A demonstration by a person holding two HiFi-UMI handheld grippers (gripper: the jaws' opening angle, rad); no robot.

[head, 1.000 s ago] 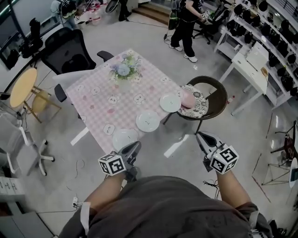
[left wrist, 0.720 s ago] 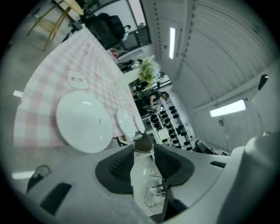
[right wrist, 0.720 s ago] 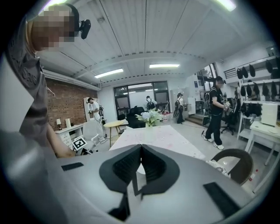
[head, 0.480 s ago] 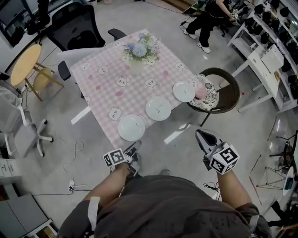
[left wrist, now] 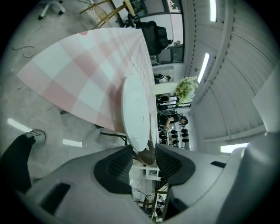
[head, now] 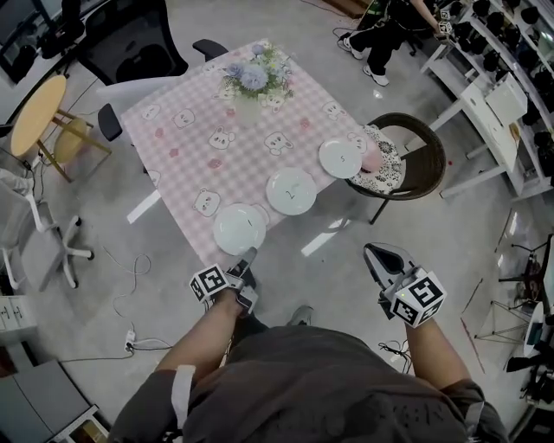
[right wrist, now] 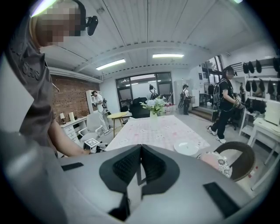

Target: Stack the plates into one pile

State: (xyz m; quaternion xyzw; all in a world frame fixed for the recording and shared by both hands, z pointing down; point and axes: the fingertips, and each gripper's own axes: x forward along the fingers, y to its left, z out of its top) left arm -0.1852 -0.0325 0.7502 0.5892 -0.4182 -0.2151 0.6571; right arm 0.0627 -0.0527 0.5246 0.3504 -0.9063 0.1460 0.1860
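Three white plates lie apart in a row on the pink checked table: a near one, a middle one and a far one. My left gripper is at the table's near edge, right by the near plate. In the left gripper view that plate shows edge-on, its rim just reaching the open left gripper, and the pads do not press on it. My right gripper hangs off the table over the floor, shut and empty. In the right gripper view the right gripper has its pads together, with the far plate ahead.
A vase of flowers stands at the table's far side. A brown round chair with a patterned cushion and a pink thing sits beside the far plate. An office chair, a round yellow table, shelves and a person stand around.
My left gripper has sunk, rolled and come up to the near plate's edge. The right gripper has dropped a little. The head view has swung so that the table sits nearer.
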